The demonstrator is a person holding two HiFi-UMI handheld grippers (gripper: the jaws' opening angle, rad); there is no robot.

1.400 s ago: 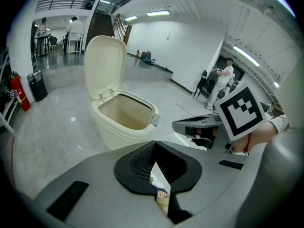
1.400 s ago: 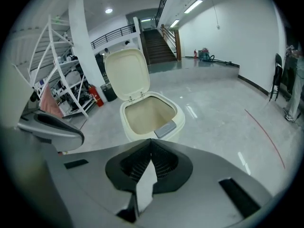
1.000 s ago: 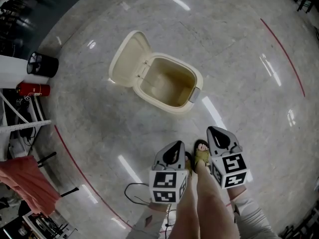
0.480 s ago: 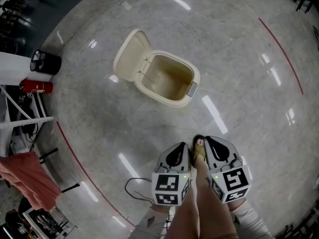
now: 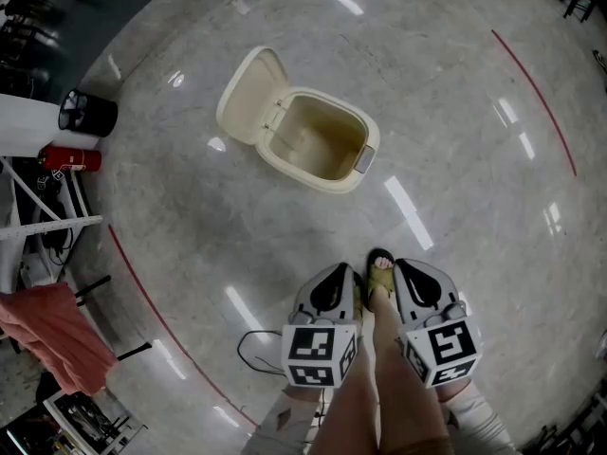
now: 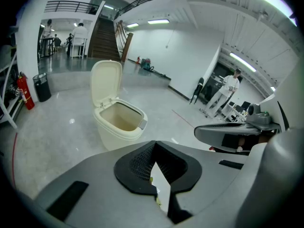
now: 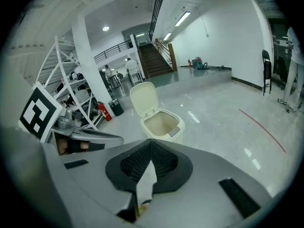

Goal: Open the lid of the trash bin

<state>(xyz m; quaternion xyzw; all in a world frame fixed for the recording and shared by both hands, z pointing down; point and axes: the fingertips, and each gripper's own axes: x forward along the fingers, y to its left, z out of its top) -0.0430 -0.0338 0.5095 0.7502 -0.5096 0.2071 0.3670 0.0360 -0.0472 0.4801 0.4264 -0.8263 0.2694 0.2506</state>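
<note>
A cream trash bin (image 5: 334, 182) stands on the floor ahead of me, its lid (image 5: 251, 95) swung up and back on the hinge, the inside bare. Both grippers hang low beside the person's legs, well short of the bin and touching nothing. My left gripper (image 5: 331, 281) is shut with nothing in it, and so is my right gripper (image 5: 418, 272). The left gripper view has the bin (image 6: 113, 133) and upright lid (image 6: 106, 82) beyond the left gripper (image 6: 153, 164). Past the right gripper (image 7: 150, 164), the right gripper view shows the bin (image 7: 156, 134).
A black waste basket (image 5: 87, 114), a red fire extinguisher (image 5: 68, 159) and a white rack (image 5: 43, 226) stand at the left. A red cloth (image 5: 49, 335) lies lower left. A dark cable (image 5: 258, 362) trails by the sandalled foot (image 5: 381, 282). Red lines mark the floor (image 5: 531, 93).
The bin sits slightly farther off in the head view, its lid still up. The two grippers have drawn a little closer together by the legs, both staying shut.
</note>
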